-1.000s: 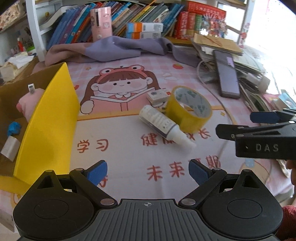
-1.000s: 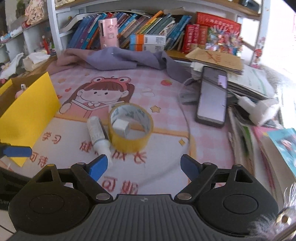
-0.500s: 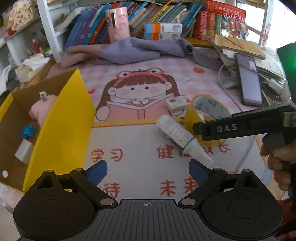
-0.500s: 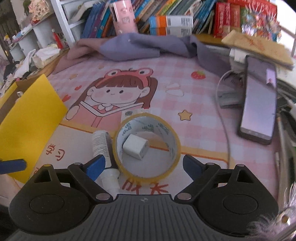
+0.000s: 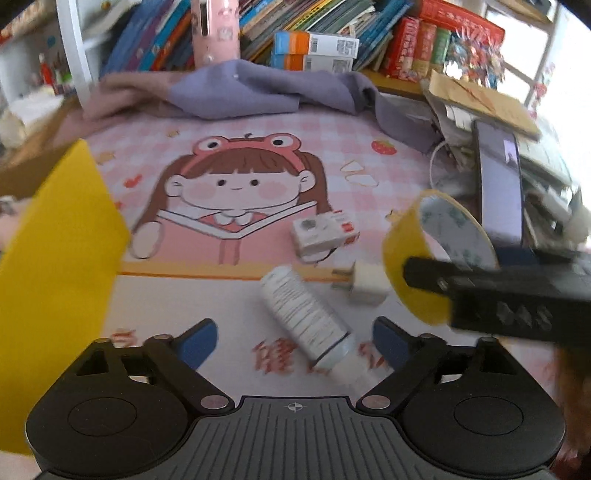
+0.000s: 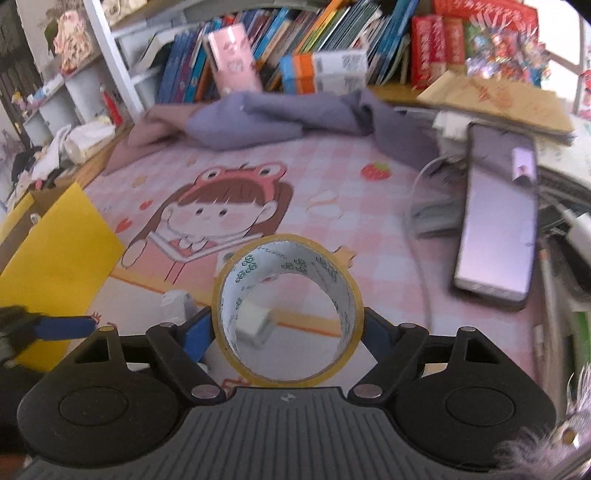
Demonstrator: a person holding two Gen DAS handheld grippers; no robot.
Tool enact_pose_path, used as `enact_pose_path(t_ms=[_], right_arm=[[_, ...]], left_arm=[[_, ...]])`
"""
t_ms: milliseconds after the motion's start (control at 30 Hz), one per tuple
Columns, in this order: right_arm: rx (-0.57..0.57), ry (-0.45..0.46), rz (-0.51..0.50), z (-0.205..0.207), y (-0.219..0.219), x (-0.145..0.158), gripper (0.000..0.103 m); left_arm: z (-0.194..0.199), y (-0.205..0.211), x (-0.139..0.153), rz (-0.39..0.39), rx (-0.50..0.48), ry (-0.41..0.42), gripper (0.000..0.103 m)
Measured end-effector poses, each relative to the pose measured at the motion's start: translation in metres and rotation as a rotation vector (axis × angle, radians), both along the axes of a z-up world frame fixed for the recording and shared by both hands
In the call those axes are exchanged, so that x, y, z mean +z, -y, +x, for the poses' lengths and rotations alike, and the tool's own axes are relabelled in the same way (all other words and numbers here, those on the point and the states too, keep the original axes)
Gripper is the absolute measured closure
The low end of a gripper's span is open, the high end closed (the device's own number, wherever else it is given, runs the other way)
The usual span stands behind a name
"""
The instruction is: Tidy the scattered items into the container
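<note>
Right gripper (image 6: 288, 328) clenched on the tape roll (image 6: 286, 310), blue pads pressed against its outer sides at 9 and 3 o'clock; roll held upright, hole facing the camera, lifted off the mat (image 6: 332, 173). Through the hole, white charger (image 6: 255, 321) lying on the mat. In the left wrist view, same roll (image 5: 436, 254) at 3 o'clock, tilted, gripped by the right gripper's black finger (image 5: 498, 291).

Left gripper (image 5: 293, 339) released, jaws wide apart, holding nothing. Between its pads, toward 1 o'clock, white bottle (image 5: 306, 317) lying on its side, nozzle pointing back toward the gripper. Charger (image 5: 365, 284) just beside the bottle at 2 o'clock, close to the roll. Small white box (image 5: 325, 232) at 12 o'clock, farther up the mat, near the charger but apart.

Yellow-flapped box (image 5: 55, 236) at 9 o'clock, well apart from the scattered items; interior mostly hidden. Phone (image 5: 498, 184) at 2 o'clock on a paper stack. Grey cloth (image 5: 258, 88) at 12 o'clock, in front of the books (image 5: 314, 22).
</note>
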State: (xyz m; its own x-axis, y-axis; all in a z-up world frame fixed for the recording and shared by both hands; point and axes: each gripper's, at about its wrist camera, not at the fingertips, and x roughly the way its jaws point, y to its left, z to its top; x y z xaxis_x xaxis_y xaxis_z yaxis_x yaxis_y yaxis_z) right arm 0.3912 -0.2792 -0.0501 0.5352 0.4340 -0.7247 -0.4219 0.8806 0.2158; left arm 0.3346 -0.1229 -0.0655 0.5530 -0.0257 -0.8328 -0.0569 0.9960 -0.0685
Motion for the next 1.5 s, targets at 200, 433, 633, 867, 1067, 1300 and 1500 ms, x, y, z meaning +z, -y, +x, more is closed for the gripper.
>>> enact_pose_path(t_ms=[200,433,633,867,1067,1300,1500], right_arm=[[-0.052,0.000,-0.005,0.007,0.016,0.002,0.022],[-0.036,-0.002,-0.016,0.011,0.015,-0.001,0.022],[-0.010,-0.023,-0.039,0.014,0.008,-0.008,0.022],[0.013,-0.012,-0.045,0.009,0.004,-0.004,0.022],[0.030,0.002,-0.049,0.001,-0.002,0.002,0.022],[0.034,0.018,-0.036,-0.015,-0.005,0.009,0.022],[0.026,0.033,-0.039,-0.032,-0.007,0.019,0.022]], left_arm=[[0.025,0.010,-0.015,0.009,0.000,-0.041,0.038],[0.030,0.002,-0.024,0.025,0.015,-0.090,0.056],[0.025,0.009,-0.026,0.058,-0.033,-0.077,0.071],[0.013,-0.002,-0.013,-0.005,-0.036,-0.038,0.072],[-0.003,-0.015,0.005,-0.057,-0.011,0.011,0.072],[-0.027,-0.023,0.020,-0.097,-0.007,0.039,0.072],[-0.048,-0.026,0.033,-0.116,-0.036,0.085,0.072]])
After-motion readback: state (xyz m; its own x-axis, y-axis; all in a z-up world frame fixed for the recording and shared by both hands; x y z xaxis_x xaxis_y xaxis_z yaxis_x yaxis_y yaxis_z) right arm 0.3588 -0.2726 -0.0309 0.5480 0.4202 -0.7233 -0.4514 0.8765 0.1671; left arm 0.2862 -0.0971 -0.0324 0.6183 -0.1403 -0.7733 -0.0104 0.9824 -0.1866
